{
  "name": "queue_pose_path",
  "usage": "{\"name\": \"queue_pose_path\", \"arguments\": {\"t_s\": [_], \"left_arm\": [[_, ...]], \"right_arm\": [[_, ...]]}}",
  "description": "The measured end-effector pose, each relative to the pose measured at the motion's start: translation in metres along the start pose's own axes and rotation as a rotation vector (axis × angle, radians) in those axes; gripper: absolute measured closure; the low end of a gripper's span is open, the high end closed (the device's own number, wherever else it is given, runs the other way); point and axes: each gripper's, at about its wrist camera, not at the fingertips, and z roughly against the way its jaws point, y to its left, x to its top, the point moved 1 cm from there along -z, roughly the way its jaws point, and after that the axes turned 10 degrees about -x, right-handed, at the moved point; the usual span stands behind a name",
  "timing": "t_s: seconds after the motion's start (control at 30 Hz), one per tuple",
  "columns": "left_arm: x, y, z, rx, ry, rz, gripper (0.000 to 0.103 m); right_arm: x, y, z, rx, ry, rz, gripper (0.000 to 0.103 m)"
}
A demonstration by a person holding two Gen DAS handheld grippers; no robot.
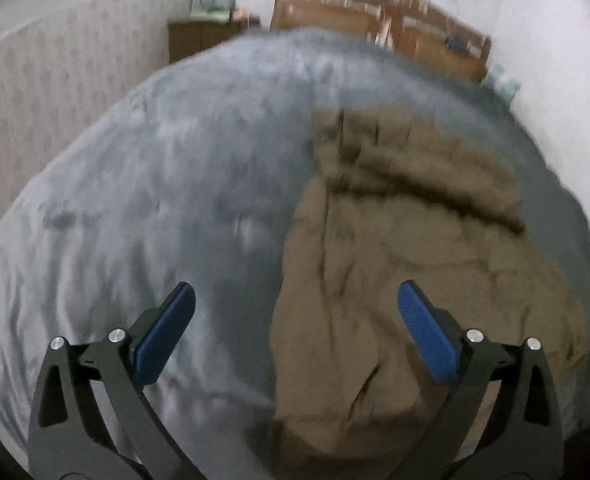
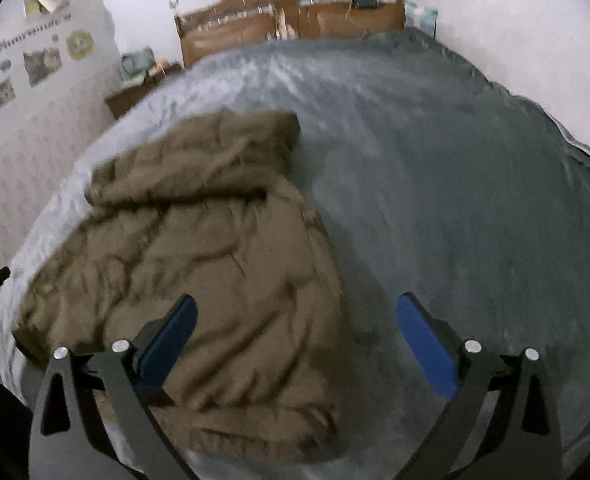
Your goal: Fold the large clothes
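Left wrist view: I see one brown garment [image 1: 407,264] rumpled on grey bed [image 1: 155,200], right of centre. My left gripper [image 1: 295,300] above it, jaws spread, holding nothing.

Right wrist view: same one garment [image 2: 199,248] lower left on bed [image 2: 455,200]. My right gripper [image 2: 295,312] jaws spread, empty. One wooden headboard [image 2: 291,12] behind.

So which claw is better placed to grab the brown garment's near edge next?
Probably the right claw: it hangs open with its left finger over the brown garment near its lower hem. The left claw, also open, mostly frames grey bedcover.
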Motion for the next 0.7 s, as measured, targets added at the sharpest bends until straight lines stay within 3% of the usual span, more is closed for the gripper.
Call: {"name": "queue_pose_path", "arguments": {"t_s": [0.1, 0.23, 0.37, 0.53, 0.57, 0.6, 0.63, 0.7], "left_arm": [[-0.002, 0.001, -0.002, 0.053, -0.006, -0.042, 0.003], [-0.013, 0.001, -0.018, -0.021, 0.097, -0.009, 0.003], [-0.022, -0.006, -0.026, 0.010, 0.144, -0.079, 0.003], [-0.041, -0.004, -0.052, -0.060, 0.335, -0.037, 0.008], [-0.045, -0.004, -0.058, -0.049, 0.370, -0.036, 0.010], [-0.048, -0.003, -0.061, -0.020, 0.394, -0.038, 0.011], [-0.049, -0.003, -0.065, -0.001, 0.407, -0.042, 0.011], [-0.052, -0.004, -0.071, -0.001, 0.429, -0.047, 0.011]], "right_arm": [[-0.006, -0.002, -0.010, 0.018, 0.063, -0.020, 0.003], [-0.020, 0.007, -0.022, 0.015, 0.146, 0.021, 0.003], [-0.031, 0.008, -0.038, 0.023, 0.249, 0.025, 0.003], [-0.044, 0.004, -0.049, 0.019, 0.338, 0.019, 0.004], [-0.047, 0.005, -0.052, 0.022, 0.358, 0.021, 0.008], [-0.052, 0.007, -0.056, 0.029, 0.385, 0.031, 0.020], [-0.056, 0.009, -0.060, 0.037, 0.407, 0.046, 0.026], [-0.061, 0.014, -0.064, 0.044, 0.430, 0.068, 0.049]]}}
